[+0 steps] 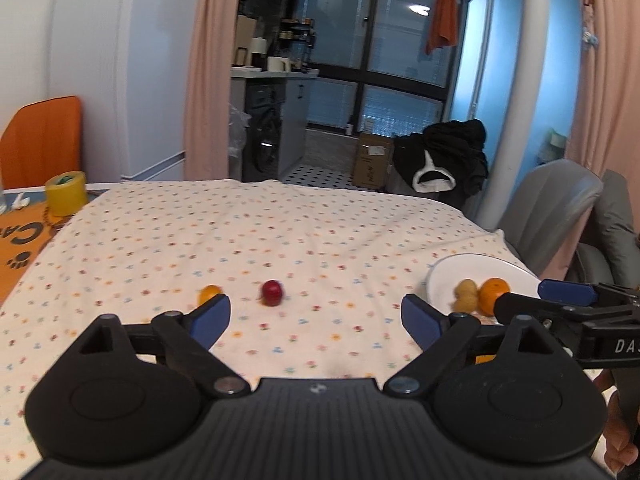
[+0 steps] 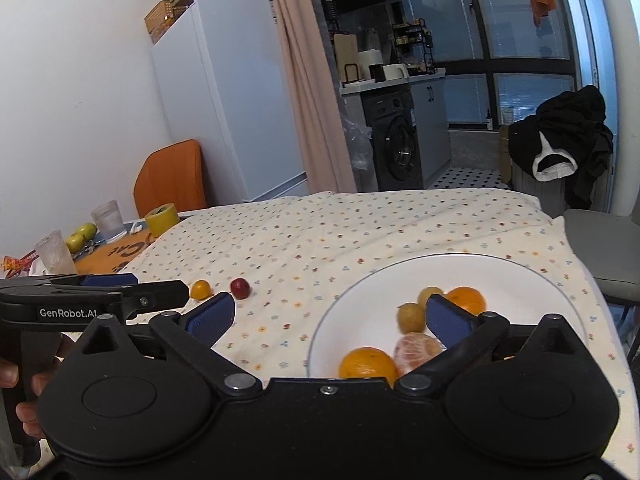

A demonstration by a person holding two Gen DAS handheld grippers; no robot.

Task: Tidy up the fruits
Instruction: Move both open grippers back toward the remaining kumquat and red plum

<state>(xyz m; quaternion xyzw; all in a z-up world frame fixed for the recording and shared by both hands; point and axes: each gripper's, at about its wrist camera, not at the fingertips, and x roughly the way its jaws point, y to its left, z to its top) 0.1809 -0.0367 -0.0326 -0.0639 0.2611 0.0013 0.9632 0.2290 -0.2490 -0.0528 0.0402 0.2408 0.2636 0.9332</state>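
Left wrist view: the left tool (image 1: pixel 316 314) stands wide apart and empty, held low over the flowered cloth (image 1: pixel 248 232) that covers the tabletop. Two loose fruits lie on the cloth ahead of it — a small orange fruit (image 1: pixel 209 293) just beyond the left blue pad, and a red fruit (image 1: pixel 273 292) near the centre line. The white plate (image 1: pixel 472 268) sits to the right, with a yellowish fruit and an orange visible on it. The right tool enters from the right edge, over the plate's near side.

Right wrist view: the right tool (image 2: pixel 330 316) is also spread wide and carries nothing. It hovers over the plate (image 2: pixel 520 276), which holds two whole oranges, two small yellowish fruits (image 2: pixel 411 317) and a peeled citrus (image 2: pixel 418 350). The orange fruit (image 2: pixel 200 289) and red fruit (image 2: pixel 240 288) lie close together on the cloth, well left of the plate. The left tool appears side-on at the left edge.

Judged step: pick up a loose fruit with the left tool and move it to the plate. Procedure:
- Centre one fruit between the pads; the red one is nearest alignment.
- Lower until the pads bracket its widest part, then close gently — round fruit may roll or bruise.
- Keep the right tool clear of the drop zone.
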